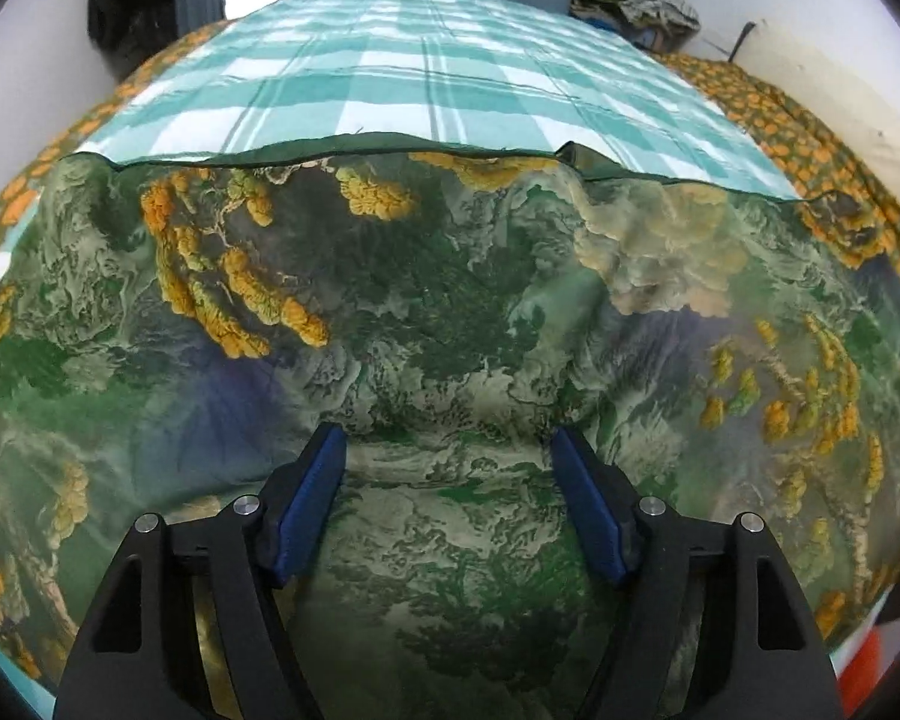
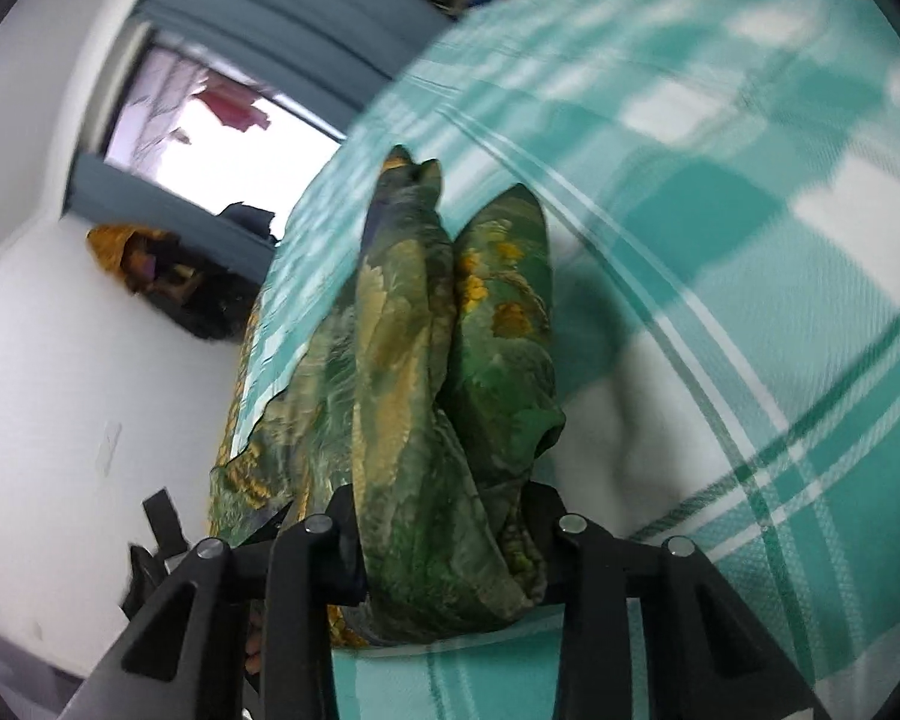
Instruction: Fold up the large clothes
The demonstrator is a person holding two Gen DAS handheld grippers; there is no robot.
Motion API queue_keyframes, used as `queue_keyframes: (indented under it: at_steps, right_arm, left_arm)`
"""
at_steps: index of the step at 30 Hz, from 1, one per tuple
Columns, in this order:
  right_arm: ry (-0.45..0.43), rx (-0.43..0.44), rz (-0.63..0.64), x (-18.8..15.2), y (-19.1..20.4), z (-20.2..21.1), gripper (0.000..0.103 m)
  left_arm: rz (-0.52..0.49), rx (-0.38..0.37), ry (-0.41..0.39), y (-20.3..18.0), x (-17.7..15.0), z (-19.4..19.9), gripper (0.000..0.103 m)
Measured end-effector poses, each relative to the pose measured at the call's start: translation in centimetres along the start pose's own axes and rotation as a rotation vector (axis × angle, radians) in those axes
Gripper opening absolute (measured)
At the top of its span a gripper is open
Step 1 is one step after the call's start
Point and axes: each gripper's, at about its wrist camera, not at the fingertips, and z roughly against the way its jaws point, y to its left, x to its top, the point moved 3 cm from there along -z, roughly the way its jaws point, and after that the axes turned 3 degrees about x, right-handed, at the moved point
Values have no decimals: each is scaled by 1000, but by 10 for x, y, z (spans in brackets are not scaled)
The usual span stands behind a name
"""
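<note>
A large, thin garment of green cloth printed with yellow-orange foliage [image 1: 426, 300] is seen spread flat over a bed covered by a teal-and-white checked sheet [image 1: 426, 66], its far hem lying across the sheet. The left gripper [image 1: 447, 438] is held above the near part of the cloth with its blue-padded fingers [image 1: 309, 504] set wide apart and nothing between them. In the right wrist view, a bunched edge of the same printed cloth [image 2: 450, 372] is clamped between the jaws of the right gripper [image 2: 444, 516] and is lifted clear of the checked sheet; the view is blurred, so the exact portion held cannot be told. The step in hand is judged to be the carrying of the gripped edge across the spread cloth to form a fold. It is best done with the lifted edge kept taut and level, laid in line with the opposite hem, while the flat layer is steadied by the free gripper so that no creases are dragged in.
</note>
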Motion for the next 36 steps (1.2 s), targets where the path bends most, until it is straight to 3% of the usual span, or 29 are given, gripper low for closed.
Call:
queue_keyframes:
  at_steps: [3, 5, 7, 10, 12, 14, 15, 19, 21, 22, 23, 25, 26, 27, 30, 32, 35, 36]
  right_arm:
    - [-27, 0, 68, 3, 23, 11, 34]
    - [-47, 0, 150, -4, 44, 23, 34]
    - [-69, 3, 276, -15, 72, 36, 34]
    - [-96, -11, 477, -35, 122, 40, 34]
    - [-97, -20, 598, -52, 150, 38, 34]
    - [-94, -27, 701, -70, 173, 34, 34]
    - [-89, -29, 733, -77, 179, 33, 34]
    - [-80, -66, 893, -110, 202, 25, 34]
    - [-83, -81, 951, -119, 209, 20, 34]
    - [-85, -88, 983, -125, 211, 19, 34]
    - [-85, -93, 1001, -128, 212, 19, 34]
    - [-74, -97, 988, -127, 212, 19, 34]
    - [-57, -85, 957, -120, 208, 18, 35]
    - [-49, -71, 932, -117, 205, 19, 42]
    - [11, 124, 760, -96, 194, 37, 65]
    - [1, 189, 676, -86, 185, 52, 65]
    - [-6, 146, 656, -74, 173, 54, 65]
    - [12, 134, 660, -73, 171, 48, 57]
  left_arm:
    - [-1, -27, 23, 2, 9, 27, 75]
    - [-9, -93, -21, -4, 20, 58, 75]
    - [-42, -192, -78, -19, 35, 101, 80]
    - [-126, -410, -125, -58, 60, 162, 100]
    - [-190, -540, -90, -86, 71, 186, 102]
    - [-241, -576, -24, -109, 73, 187, 102]
    - [-262, -560, 1, -117, 71, 183, 102]
    - [-368, -282, 49, -140, 61, 154, 102]
    - [-394, -221, 31, -144, 53, 149, 102]
    - [-396, -208, 28, -144, 50, 147, 85]
    - [-389, -185, 35, -141, 47, 143, 39]
    - [-341, -257, 58, -132, 50, 143, 27]
    - [-320, -265, 55, -122, 54, 145, 26]
    - [-318, -250, 46, -109, 58, 146, 26]
    - [-311, -218, 27, -70, 68, 151, 26]
    - [-282, -202, 31, -32, 72, 147, 26]
    - [-243, -177, 39, 23, 70, 138, 27]
    - [-219, -183, 45, 39, 66, 133, 28]
